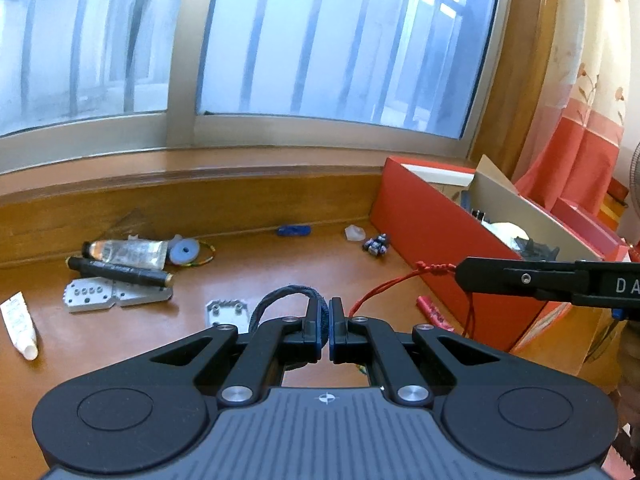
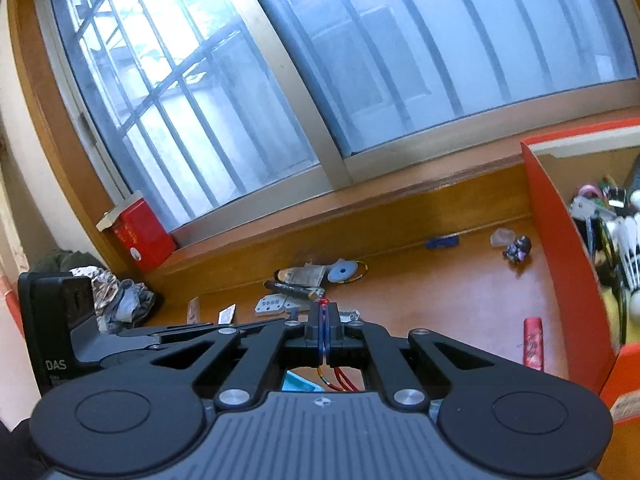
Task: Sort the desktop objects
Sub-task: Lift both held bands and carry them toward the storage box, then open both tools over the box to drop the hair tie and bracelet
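In the left wrist view my left gripper (image 1: pixel 325 309) is shut on a dark braided cord loop (image 1: pixel 282 294), which arches up to the left of the fingers above the wooden desk (image 1: pixel 280 264). My right gripper (image 1: pixel 459 273) reaches in from the right, shut on the knotted end of a red string (image 1: pixel 384 288); the string sags down behind the left gripper. In the right wrist view the right gripper (image 2: pixel 323 311) pinches that red string (image 2: pixel 340 380), whose strands hang below the fingers. An open red box (image 1: pixel 420 224) with several items inside stands to the right.
On the desk lie a crumpled tube (image 1: pixel 128 252), black pen (image 1: pixel 120 272), metal plates (image 1: pixel 116 294), white tube (image 1: pixel 18 326), blue disc (image 1: pixel 185 250), blue item (image 1: pixel 294 230), small toy (image 1: pixel 376 245) and red cylinder (image 1: pixel 434 314). A windowsill and window run behind.
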Available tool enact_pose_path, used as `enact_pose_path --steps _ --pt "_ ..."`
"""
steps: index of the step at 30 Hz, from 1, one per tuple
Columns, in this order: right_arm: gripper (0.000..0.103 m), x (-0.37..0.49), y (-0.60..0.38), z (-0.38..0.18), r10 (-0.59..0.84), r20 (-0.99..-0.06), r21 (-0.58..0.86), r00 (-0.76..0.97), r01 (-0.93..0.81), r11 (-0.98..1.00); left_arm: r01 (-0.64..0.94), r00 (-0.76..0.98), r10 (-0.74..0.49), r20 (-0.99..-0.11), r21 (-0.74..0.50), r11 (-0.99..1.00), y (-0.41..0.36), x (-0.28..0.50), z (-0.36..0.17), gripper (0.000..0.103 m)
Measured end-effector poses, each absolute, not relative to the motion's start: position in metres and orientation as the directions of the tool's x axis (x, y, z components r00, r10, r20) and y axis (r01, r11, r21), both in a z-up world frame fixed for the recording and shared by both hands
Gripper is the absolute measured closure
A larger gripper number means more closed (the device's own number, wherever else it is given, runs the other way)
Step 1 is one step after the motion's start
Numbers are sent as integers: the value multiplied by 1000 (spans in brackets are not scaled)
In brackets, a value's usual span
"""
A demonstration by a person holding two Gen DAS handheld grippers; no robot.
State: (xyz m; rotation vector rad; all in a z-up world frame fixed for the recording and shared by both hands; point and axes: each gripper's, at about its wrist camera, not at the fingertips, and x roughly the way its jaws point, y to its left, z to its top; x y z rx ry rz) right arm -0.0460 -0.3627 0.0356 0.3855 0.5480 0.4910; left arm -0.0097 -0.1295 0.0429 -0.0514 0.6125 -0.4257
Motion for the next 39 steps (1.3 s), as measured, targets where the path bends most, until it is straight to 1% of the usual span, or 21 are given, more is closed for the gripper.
enact_pose_path --steps 4,11,20,27,35,39 --pt "102 -39 -381 45 556 -371 467 744 -368 804 377 745 -404 -530 -165 911 -151 -4 53 98" --pt "102 -27 -421 70 564 -319 440 761 -408 800 402 786 -405 -467 -112 909 -195 15 81 98" --pt "102 -7 -493 97 513 -250 412 821 -389 824 446 799 -430 -421 -65 893 -269 50 104 97" --pt "102 1 -555 101 432 -227 413 873 -315 854 507 760 -484 -434 -70 859 -331 73 102 97" --pt "102 14 -603 85 343 -259 425 903 -213 880 577 696 -538 -476 -77 813 -395 93 89 97" --pt "102 20 -622 73 309 -284 436 908 -165 885 597 669 -551 -499 -81 798 -416 98 81 95"
